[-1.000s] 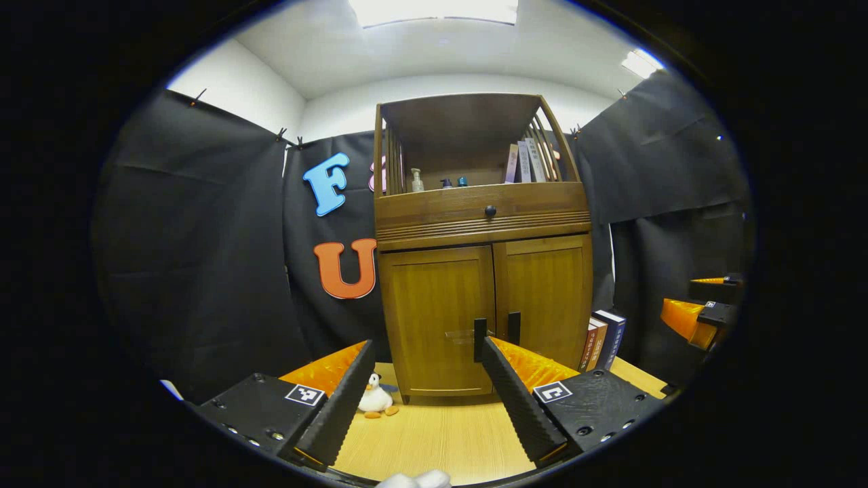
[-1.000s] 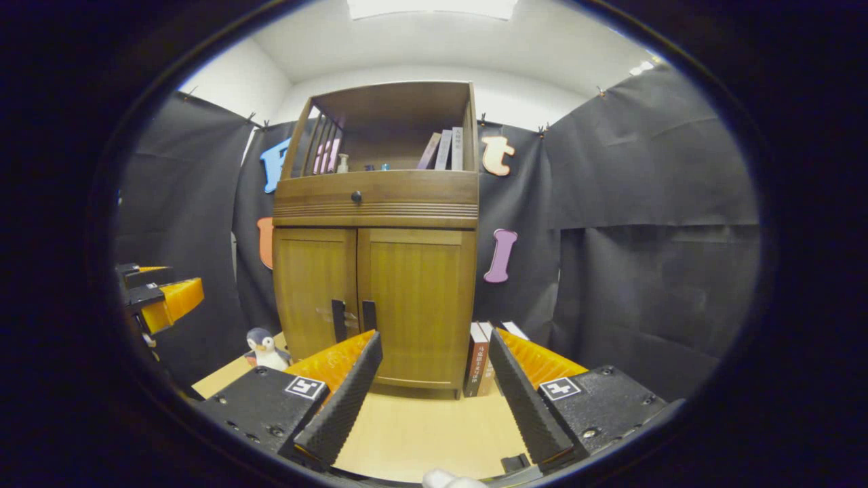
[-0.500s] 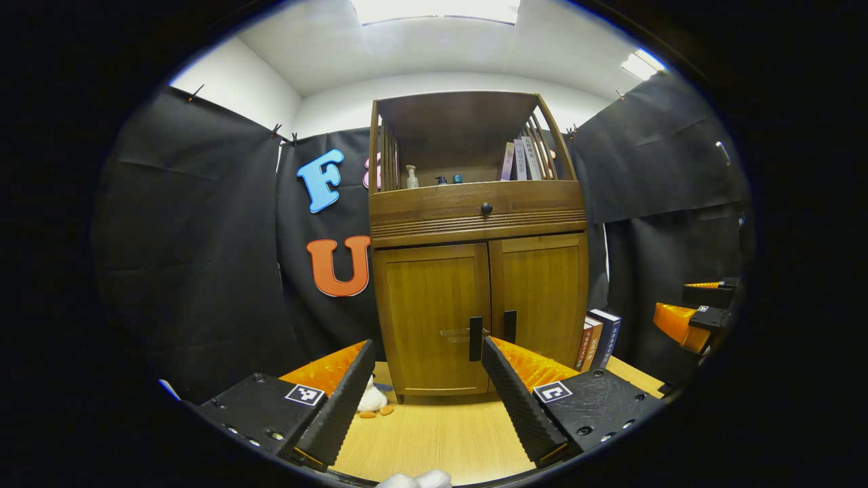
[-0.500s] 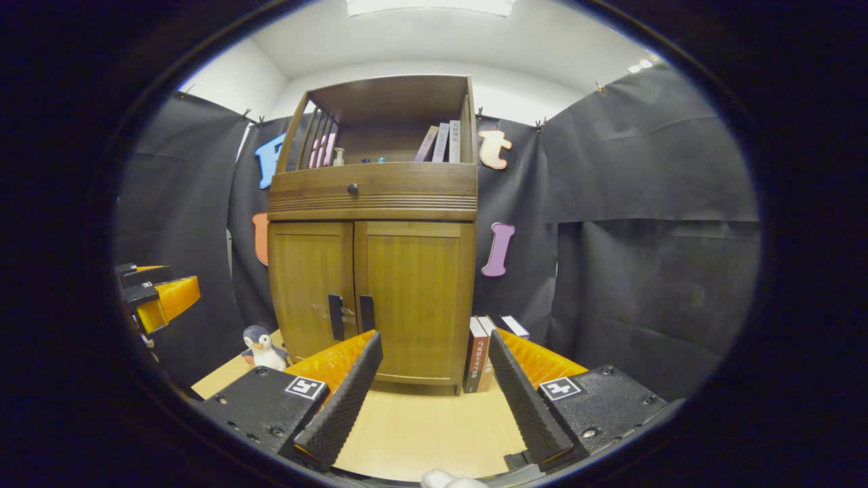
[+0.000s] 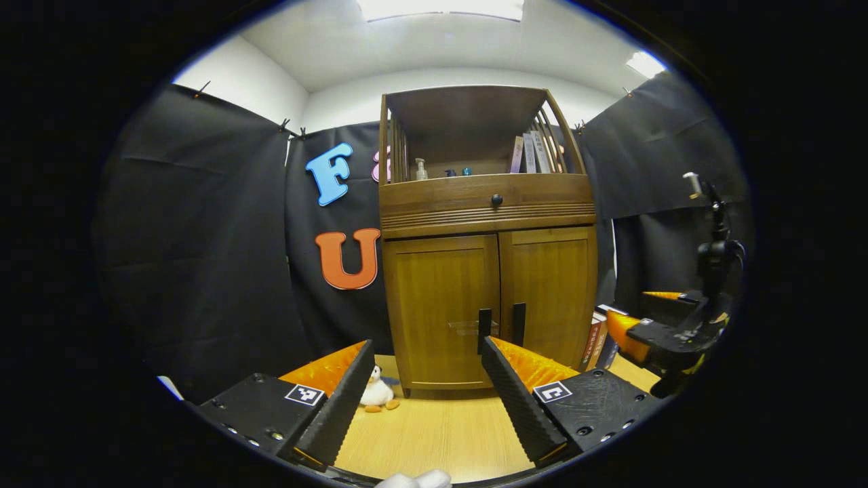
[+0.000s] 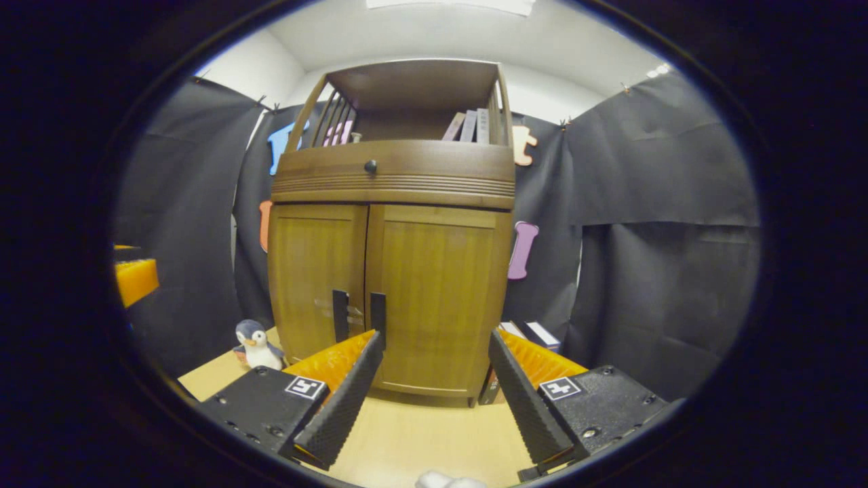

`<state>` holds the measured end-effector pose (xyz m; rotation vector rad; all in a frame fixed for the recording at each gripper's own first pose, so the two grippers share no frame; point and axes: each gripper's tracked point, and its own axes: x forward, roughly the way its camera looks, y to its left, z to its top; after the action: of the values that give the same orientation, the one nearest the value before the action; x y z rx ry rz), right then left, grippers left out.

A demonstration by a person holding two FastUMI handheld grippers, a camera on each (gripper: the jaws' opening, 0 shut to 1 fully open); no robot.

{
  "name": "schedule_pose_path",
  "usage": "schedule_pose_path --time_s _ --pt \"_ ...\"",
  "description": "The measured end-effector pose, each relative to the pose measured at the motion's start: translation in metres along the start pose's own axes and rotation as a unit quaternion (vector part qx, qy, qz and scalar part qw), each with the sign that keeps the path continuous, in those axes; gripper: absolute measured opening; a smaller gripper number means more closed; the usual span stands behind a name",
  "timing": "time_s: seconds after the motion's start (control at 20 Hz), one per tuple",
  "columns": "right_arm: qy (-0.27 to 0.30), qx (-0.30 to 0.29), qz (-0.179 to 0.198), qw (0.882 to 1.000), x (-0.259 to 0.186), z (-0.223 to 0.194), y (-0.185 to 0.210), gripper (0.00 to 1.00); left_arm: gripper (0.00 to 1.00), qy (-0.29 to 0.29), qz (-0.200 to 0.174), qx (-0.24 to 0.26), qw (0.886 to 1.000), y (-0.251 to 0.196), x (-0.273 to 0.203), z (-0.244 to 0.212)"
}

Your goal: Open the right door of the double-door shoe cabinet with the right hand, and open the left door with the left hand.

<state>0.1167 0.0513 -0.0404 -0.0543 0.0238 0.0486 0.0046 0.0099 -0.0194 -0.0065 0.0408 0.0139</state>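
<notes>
At frame centre in the right gripper view the cabinet (image 6: 390, 271) has both doors closed; your right gripper (image 6: 434, 379) and left gripper (image 5: 424, 379) gape empty. The 2 handles (image 6: 358, 315) sit close together, so you risk hooking the wrong one

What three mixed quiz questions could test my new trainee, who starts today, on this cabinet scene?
1. True or false: both cabinet doors are shut.
2. What stands left of the cabinet on the table: A) penguin toy, B) kettle, C) shoe?
3. Fill in: both sets of tongs, right and left, are ____.

Key: 1 true; 2 A; 3 open.
</notes>
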Motion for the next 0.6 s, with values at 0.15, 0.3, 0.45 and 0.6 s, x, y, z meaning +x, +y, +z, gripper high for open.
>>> schedule_pose_path --time_s 0.15,0.3,0.45,0.6 --pt "0.008 0.007 0.027 1.0 0.052 -0.014 0.025 1.0 0.96 0.007 0.016 -0.003 1.0 0.0 -0.001 -0.002" --pt "0.016 0.012 0.042 0.999 0.099 -0.026 0.042 1.0 0.96 0.016 0.031 -0.013 0.999 0.0 -0.003 -0.006" --pt "0.029 0.013 0.054 0.998 0.142 -0.042 0.056 1.0 0.96 0.021 0.057 -0.015 0.998 0.003 -0.004 -0.008" --pt "0.041 0.013 0.055 0.998 0.179 -0.054 0.07 1.0 0.96 0.026 0.081 -0.006 0.996 0.006 -0.006 -0.01"
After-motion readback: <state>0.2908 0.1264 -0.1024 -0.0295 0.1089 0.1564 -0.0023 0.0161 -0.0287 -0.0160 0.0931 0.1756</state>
